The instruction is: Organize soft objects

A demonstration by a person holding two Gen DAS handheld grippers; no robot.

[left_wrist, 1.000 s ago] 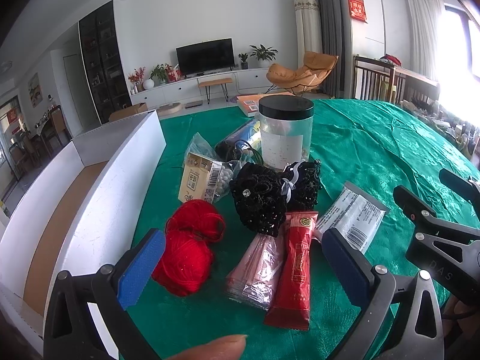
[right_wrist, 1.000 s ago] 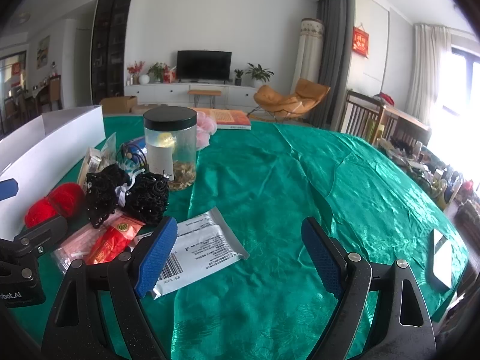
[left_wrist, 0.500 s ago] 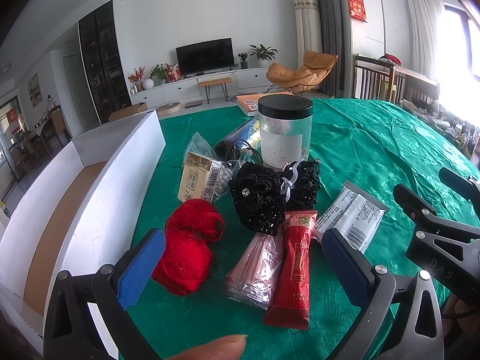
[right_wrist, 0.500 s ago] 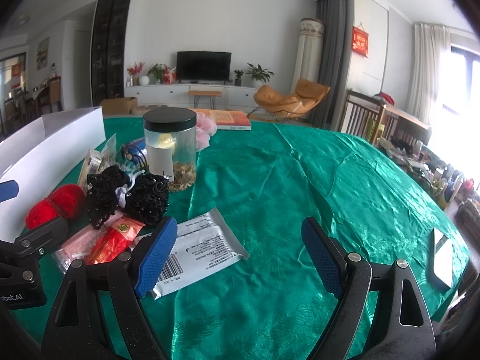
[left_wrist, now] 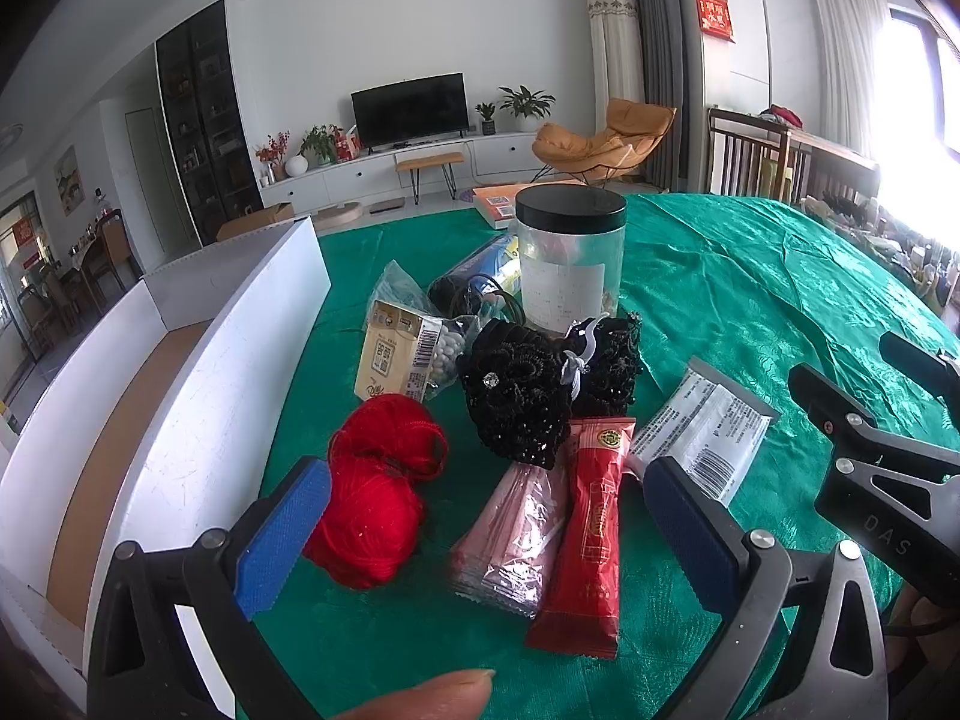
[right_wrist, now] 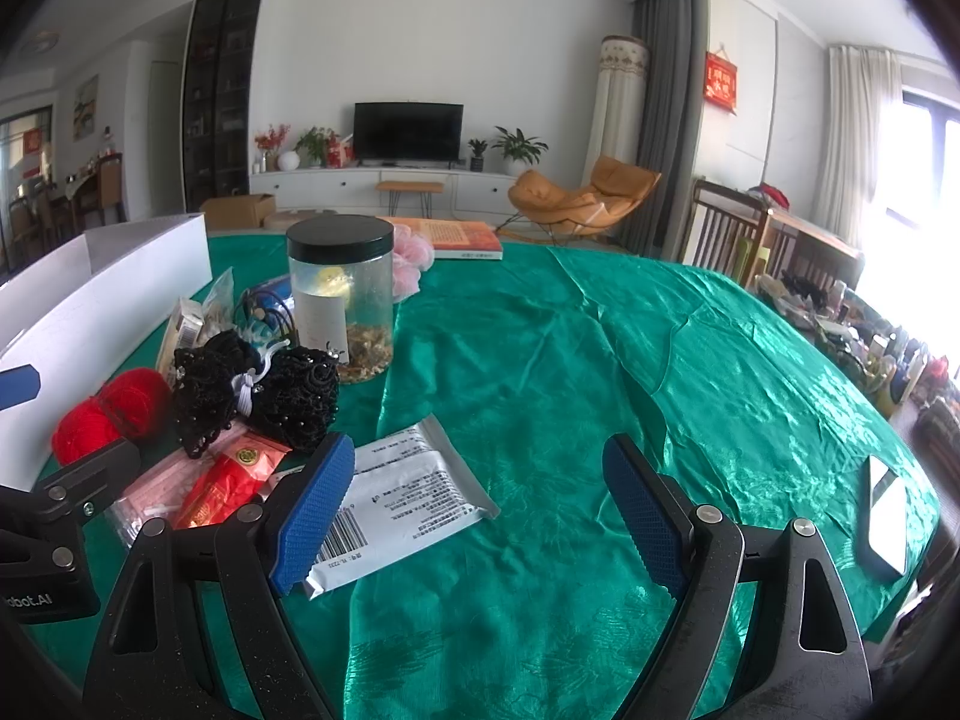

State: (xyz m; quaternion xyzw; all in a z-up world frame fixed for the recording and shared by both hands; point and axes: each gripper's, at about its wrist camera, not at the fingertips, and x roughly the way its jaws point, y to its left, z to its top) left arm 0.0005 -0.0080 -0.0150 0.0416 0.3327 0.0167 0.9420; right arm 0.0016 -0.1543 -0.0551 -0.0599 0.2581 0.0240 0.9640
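Note:
A heap of goods lies on the green tablecloth point(left_wrist: 750, 276): two red yarn balls point(left_wrist: 375, 492), a black lace bundle point(left_wrist: 528, 390), a pink packet point(left_wrist: 516, 534), a red sachet point(left_wrist: 594, 534) and a silver pouch point(left_wrist: 702, 426). My left gripper point(left_wrist: 486, 534) hovers open just short of the yarn and packets, nothing between its blue pads. In the right wrist view my right gripper point(right_wrist: 474, 510) stands open over bare cloth, its left pad above the silver pouch point(right_wrist: 408, 492); the yarn point(right_wrist: 114, 414) and lace point(right_wrist: 258, 390) lie to its left.
A white cardboard box point(left_wrist: 150, 396) with a brown floor stands open along the left. A clear jar with a black lid point(left_wrist: 570, 264) stands behind the heap, with snack bags point(left_wrist: 402, 354) beside it. A phone point(right_wrist: 888, 516) lies at the table's right edge, a book point(right_wrist: 462, 237) at the far side.

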